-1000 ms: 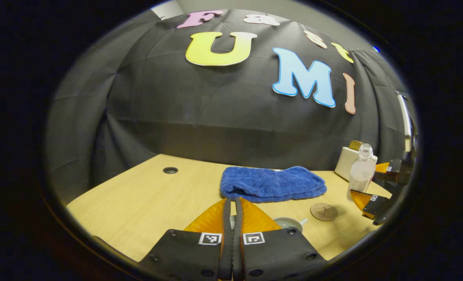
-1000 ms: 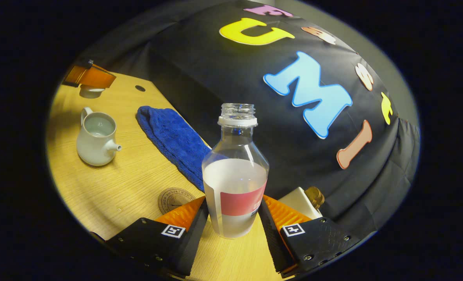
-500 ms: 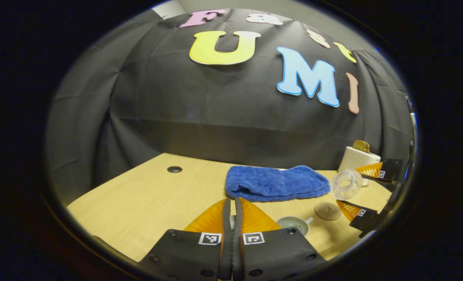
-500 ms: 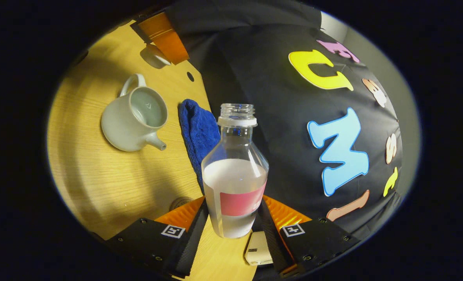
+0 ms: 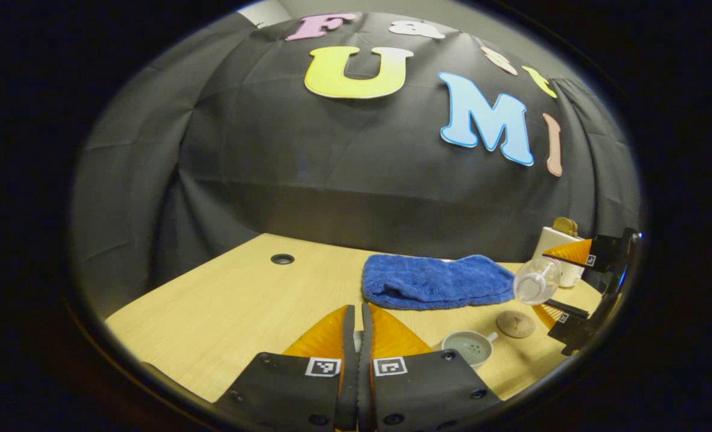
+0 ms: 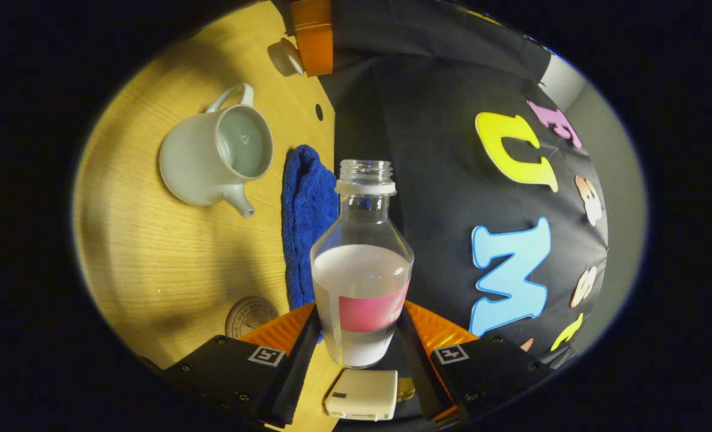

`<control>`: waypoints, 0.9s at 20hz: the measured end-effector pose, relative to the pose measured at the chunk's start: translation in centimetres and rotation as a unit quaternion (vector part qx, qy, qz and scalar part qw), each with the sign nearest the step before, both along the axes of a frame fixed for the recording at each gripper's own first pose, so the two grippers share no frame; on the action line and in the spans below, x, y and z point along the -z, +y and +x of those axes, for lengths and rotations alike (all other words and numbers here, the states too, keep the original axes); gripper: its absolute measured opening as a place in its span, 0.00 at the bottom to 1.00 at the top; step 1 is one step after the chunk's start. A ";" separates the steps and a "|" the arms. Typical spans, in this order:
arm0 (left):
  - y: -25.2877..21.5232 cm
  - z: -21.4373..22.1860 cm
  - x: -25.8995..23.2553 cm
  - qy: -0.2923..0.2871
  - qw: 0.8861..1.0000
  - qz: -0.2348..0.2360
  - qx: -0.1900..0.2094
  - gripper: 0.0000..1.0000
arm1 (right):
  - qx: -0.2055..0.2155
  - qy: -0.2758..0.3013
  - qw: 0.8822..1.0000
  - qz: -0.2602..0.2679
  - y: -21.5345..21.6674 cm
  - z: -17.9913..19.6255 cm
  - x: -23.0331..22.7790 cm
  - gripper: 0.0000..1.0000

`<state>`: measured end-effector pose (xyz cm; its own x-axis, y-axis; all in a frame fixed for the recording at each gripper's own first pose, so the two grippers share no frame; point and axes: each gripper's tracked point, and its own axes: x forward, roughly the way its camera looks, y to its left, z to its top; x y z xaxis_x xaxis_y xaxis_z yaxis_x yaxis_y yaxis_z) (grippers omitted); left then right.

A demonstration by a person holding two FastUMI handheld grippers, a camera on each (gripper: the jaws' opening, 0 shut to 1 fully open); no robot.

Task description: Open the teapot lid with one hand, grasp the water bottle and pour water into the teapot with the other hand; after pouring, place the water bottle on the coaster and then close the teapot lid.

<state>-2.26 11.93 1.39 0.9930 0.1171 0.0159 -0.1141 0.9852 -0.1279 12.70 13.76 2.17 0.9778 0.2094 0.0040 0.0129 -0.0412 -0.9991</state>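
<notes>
Light wooden desk (image 6: 152, 252) carries the open pale ceramic teapot (image 6: 212, 156), up-left of our right hand-held gripper (image 6: 359, 336). It's clamped on the clear plastic water bottle (image 6: 362, 270), tipped neck toward the pot but short of it. Left hand-held gripper (image 5: 357, 336) is pinched on the small pale lid (image 6: 285, 55).

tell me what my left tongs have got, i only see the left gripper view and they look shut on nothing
Observer: The right gripper view shows the left tongs shut on the teapot lid, held above the table.
Operator: how much water is in the bottle
Observer: The water bottle is roughly half full, and the water stops well short of the neck.
Operator: is its mouth lined up with the pot
Observer: No. In the right gripper view the open teapot sits off to the left of the bottle's neck.
</notes>
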 end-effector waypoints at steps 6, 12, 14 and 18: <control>0.6 -0.1 0.1 0.002 1.000 -0.006 -0.005 0.07 | -0.021 -0.042 0.996 -0.079 0.2 0.3 -0.7 0.75; 0.9 0.1 0.5 0.008 1.000 -0.007 -0.008 0.06 | -0.040 -0.070 0.988 -0.133 0.5 -0.2 -0.9 0.75; 0.9 0.2 0.5 0.010 1.000 -0.006 -0.008 0.06 | -0.045 -0.085 0.984 -0.148 0.5 -0.1 -1.2 0.75; 0.9 0.2 0.7 0.014 1.000 -0.005 -0.007 0.06 | -0.052 -0.106 0.979 -0.168 1.1 -0.3 -1.2 0.75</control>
<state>-2.04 12.80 0.66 0.9913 0.1309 -0.0132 -0.1315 0.9822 -0.1343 12.35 14.88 3.34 0.9354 0.3330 0.1186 0.2409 -0.3551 -0.9033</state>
